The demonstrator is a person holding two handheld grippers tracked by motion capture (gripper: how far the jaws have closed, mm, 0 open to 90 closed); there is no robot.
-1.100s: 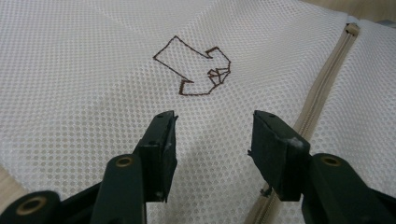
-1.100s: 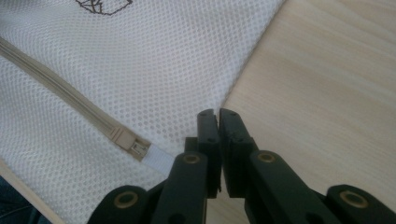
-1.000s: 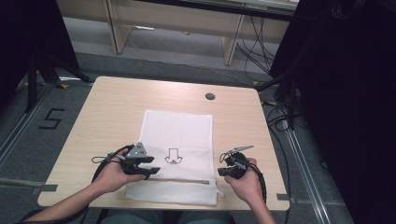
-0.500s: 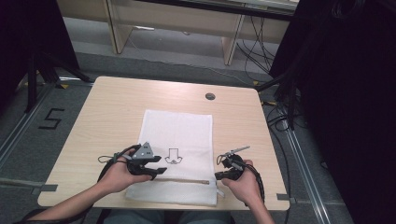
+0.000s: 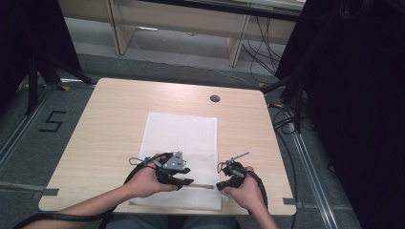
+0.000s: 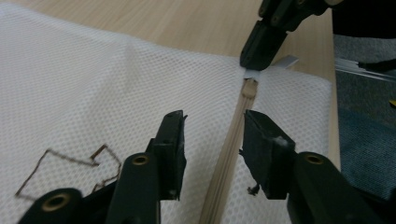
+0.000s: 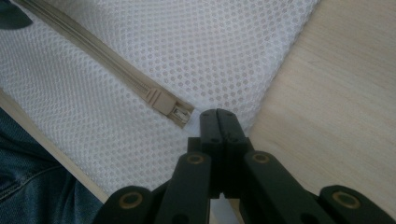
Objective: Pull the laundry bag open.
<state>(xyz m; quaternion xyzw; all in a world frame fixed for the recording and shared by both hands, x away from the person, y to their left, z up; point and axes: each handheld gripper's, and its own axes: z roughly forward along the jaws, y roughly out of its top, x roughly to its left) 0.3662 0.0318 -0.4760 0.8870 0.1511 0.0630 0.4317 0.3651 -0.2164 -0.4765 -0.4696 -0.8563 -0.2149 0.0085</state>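
The white mesh bag (image 5: 184, 157) lies flat on the table (image 5: 110, 119), its near edge at the table's front edge, with a beige zip (image 6: 229, 154) running along that near end. The zip's slider (image 7: 166, 106) sits at the bag's right-hand end, just beside the right gripper (image 7: 218, 116), whose jaws are pressed tight together on the bag's corner there, apparently pinning it. The left gripper (image 6: 212, 135) stands part open astride the zip and has just been narrowing, the zip tape between the jaws, but the pads do not press it yet. To do this step well, I judge the right one should keep the corner taut while the left closes squarely on the zip, so the mesh stays flat and does not bunch
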